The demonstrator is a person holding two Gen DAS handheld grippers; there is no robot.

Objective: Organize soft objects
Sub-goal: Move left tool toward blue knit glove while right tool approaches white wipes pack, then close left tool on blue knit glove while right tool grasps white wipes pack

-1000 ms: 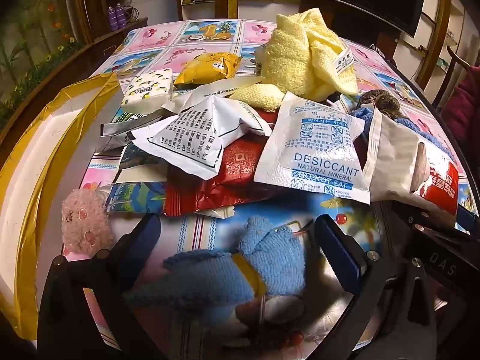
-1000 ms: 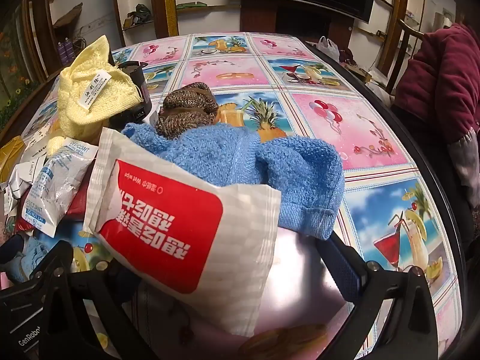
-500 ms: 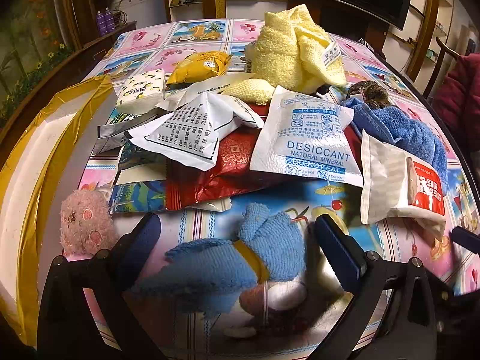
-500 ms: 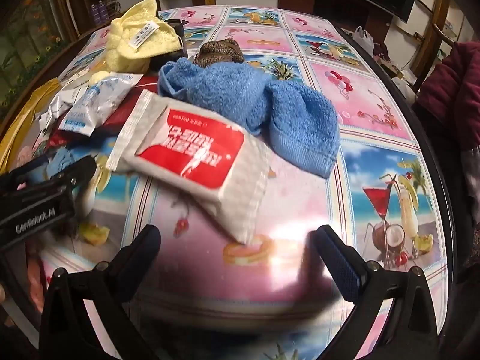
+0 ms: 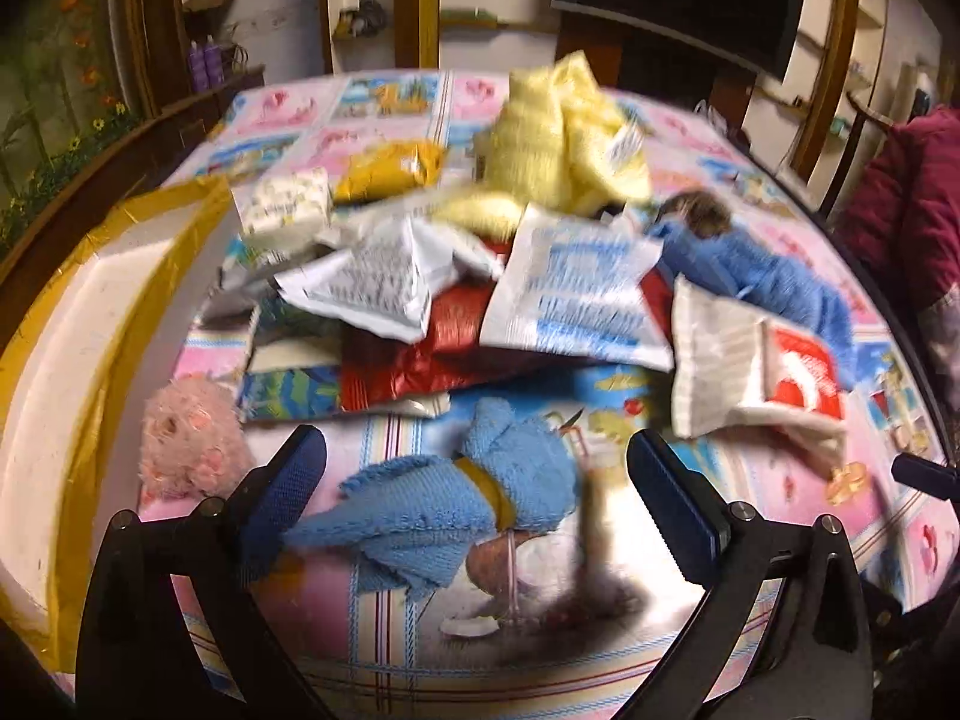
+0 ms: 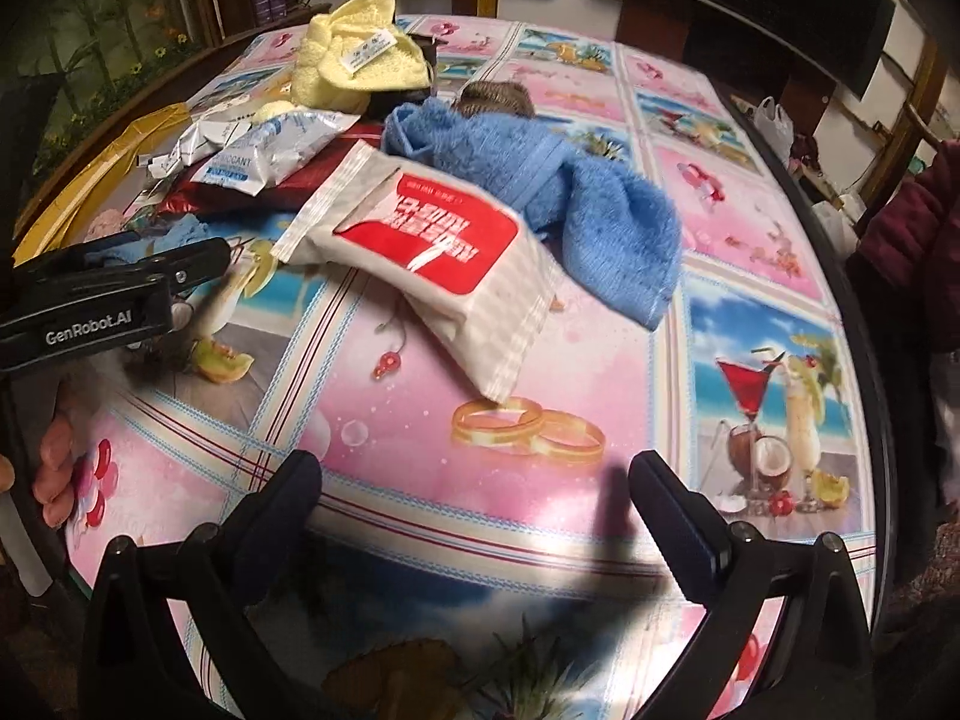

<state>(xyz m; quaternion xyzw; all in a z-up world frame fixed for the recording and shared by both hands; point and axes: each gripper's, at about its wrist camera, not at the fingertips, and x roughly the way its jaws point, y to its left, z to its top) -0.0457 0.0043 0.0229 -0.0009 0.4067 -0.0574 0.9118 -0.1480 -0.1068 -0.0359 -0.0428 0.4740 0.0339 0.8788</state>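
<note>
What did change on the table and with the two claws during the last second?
The right claw drew back and up from the red-and-white wipes pack; it is open and empty over the tablecloth. The pack now lies apart from it. The left claw stayed open around the small blue knitted piece. The pile did not move.

Glossy, smooth printed cover on the desk (image 6: 600,360). Fluffy terry towel (image 6: 600,204), knitted blue cloth (image 5: 456,504). Crinkly plastic wipes pack (image 6: 444,264).
</note>
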